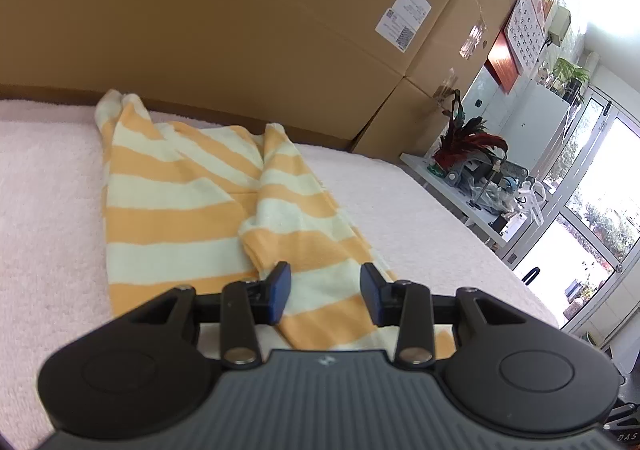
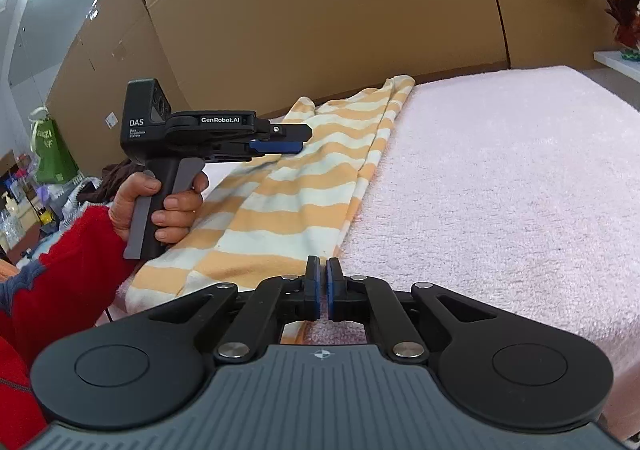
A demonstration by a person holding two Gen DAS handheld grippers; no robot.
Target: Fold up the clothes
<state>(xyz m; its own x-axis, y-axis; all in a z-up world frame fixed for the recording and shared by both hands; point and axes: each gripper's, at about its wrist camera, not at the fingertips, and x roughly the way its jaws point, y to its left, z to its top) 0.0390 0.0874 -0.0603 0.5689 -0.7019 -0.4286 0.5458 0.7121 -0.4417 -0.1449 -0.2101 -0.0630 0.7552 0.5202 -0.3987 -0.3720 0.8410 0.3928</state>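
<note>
An orange-and-cream striped garment (image 1: 176, 206) lies flat on a pink towelling surface (image 1: 420, 218), with one part folded lengthwise over the rest. My left gripper (image 1: 325, 280) hovers open over the garment's near end, a cream stripe showing between its blue pads. In the right wrist view the garment (image 2: 304, 186) runs from the near edge toward the boxes. A hand (image 2: 168, 206) in a red sleeve holds the left gripper (image 2: 300, 140) above it. My right gripper (image 2: 323, 270) is shut at the garment's near right corner, with no cloth visible between its pads.
Large cardboard boxes (image 1: 248, 22) form a wall along the far edge of the surface. A white shelf (image 1: 472, 198) with a feathery ornament and clutter stands to the right, windows behind it. A green bag (image 2: 52, 154) and more clutter sit at the left.
</note>
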